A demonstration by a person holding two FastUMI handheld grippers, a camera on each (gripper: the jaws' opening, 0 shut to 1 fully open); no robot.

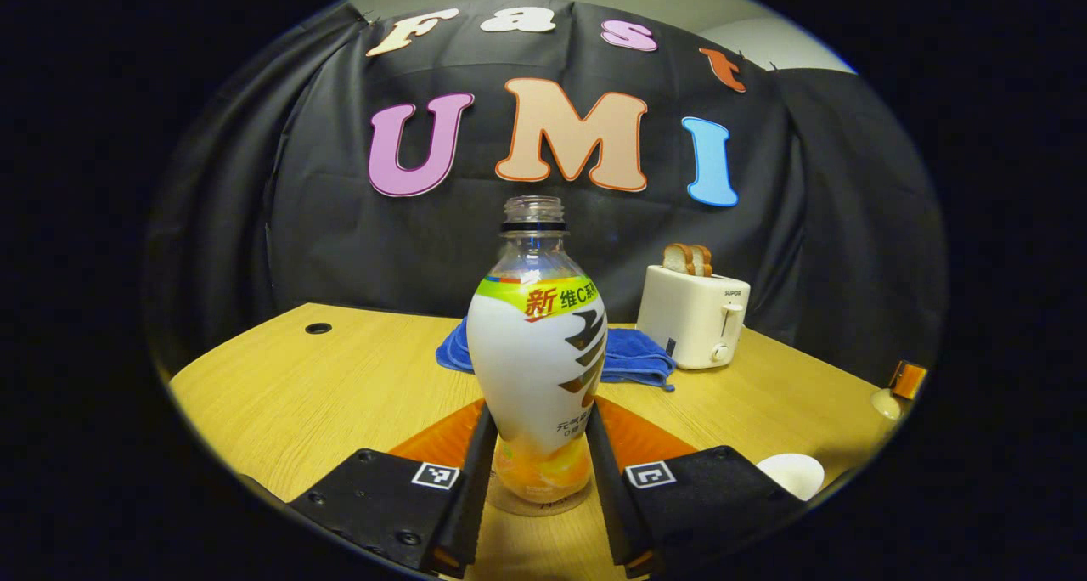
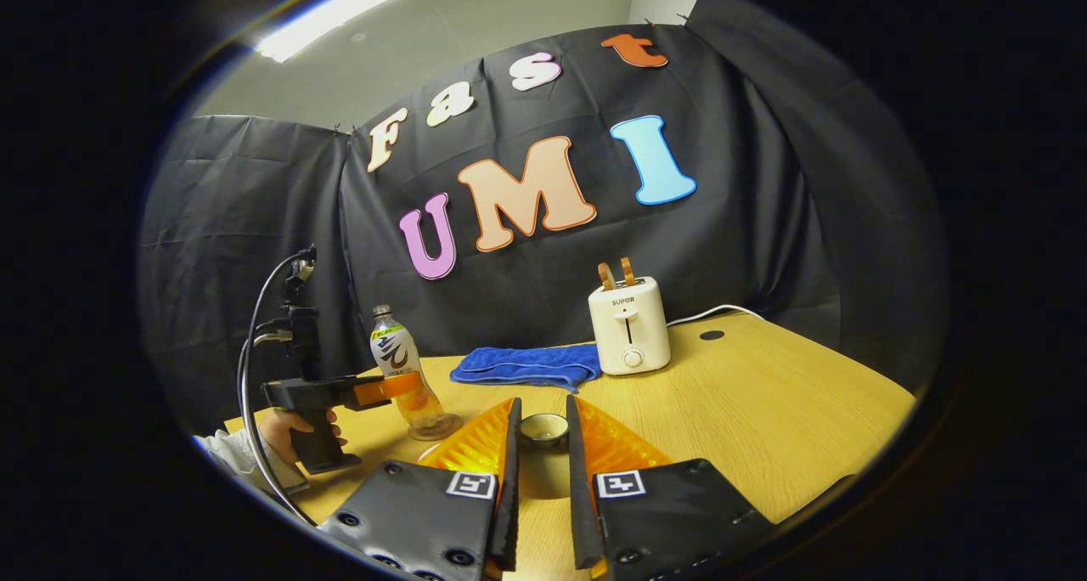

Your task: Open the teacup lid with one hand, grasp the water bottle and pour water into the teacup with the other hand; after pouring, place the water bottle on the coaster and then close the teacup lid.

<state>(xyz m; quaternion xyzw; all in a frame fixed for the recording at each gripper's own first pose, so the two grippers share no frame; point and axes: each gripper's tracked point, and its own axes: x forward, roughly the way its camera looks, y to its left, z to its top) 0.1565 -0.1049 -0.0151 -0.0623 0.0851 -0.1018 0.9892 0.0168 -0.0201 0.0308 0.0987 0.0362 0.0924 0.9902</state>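
The uncapped water bottle (image 1: 535, 352), white label with orange drink at the bottom, stands upright on a clear round coaster (image 1: 509, 503). My left gripper (image 1: 540, 407) is shut on its lower body, one finger on each side. In the right gripper view the same bottle (image 2: 392, 350) and coaster (image 2: 442, 430) are at the left, with the left gripper (image 2: 399, 387) held by a hand (image 2: 284, 432). The open white teacup (image 1: 794, 472) sits at the lower right. My right gripper (image 2: 542, 403) is shut on the cream teacup lid (image 2: 543, 432), held above the table.
A white toaster (image 1: 692, 316) with bread slices stands at the back, and a folded blue towel (image 1: 633, 356) lies beside it behind the bottle. The wooden table (image 2: 764, 411) has a round cable hole (image 1: 318, 328) near its far corner.
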